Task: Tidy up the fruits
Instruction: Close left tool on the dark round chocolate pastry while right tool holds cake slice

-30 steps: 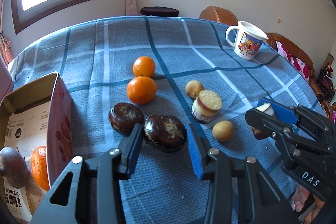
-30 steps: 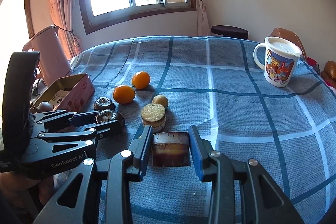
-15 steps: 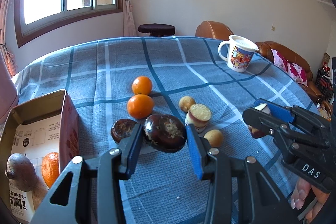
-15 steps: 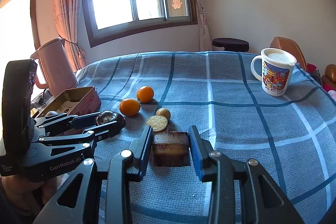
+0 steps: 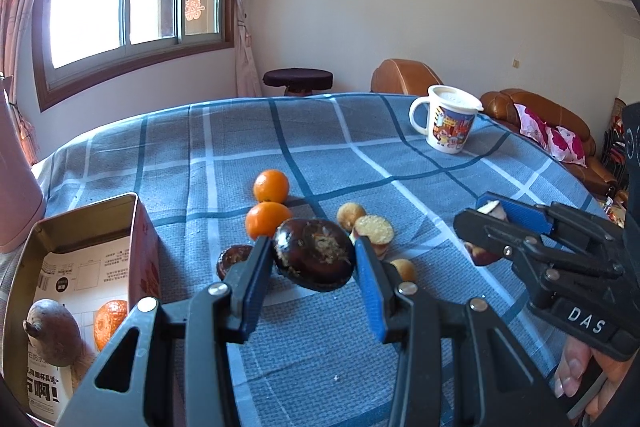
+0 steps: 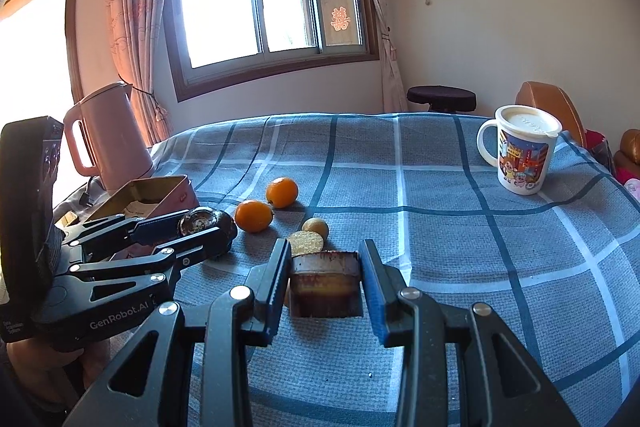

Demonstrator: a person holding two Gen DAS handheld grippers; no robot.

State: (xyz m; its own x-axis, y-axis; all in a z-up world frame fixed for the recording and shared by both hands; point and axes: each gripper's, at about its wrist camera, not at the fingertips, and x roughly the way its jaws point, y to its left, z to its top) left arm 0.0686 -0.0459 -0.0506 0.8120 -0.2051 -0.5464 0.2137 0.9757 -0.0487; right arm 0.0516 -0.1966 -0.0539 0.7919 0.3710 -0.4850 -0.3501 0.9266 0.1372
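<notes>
My left gripper (image 5: 314,261) is shut on a dark brown round fruit (image 5: 316,251) and holds it just above the checked tablecloth. A second dark fruit (image 5: 232,259) lies below it on the cloth. Two oranges (image 5: 271,186) (image 5: 266,219) sit behind. My right gripper (image 6: 325,281) is shut on a brown cut cylinder of fruit (image 6: 324,285). In the right wrist view the left gripper (image 6: 204,225) is at the left with its dark fruit (image 6: 208,219). An open tin box (image 5: 86,215) at the left holds an orange (image 5: 109,321) and a brown fruit (image 5: 52,331).
Small yellow fruits (image 5: 348,214) (image 5: 402,269) and a cut yellow piece (image 5: 374,231) lie in the middle. A lidded cartoon mug (image 6: 522,155) stands far right, a pink kettle (image 6: 106,139) behind the box (image 6: 176,195). Sofa and stool lie beyond the table.
My left gripper has lifted the dark fruit off the cloth and tilted upward. The right gripper keeps its cut piece and has tipped up slightly.
</notes>
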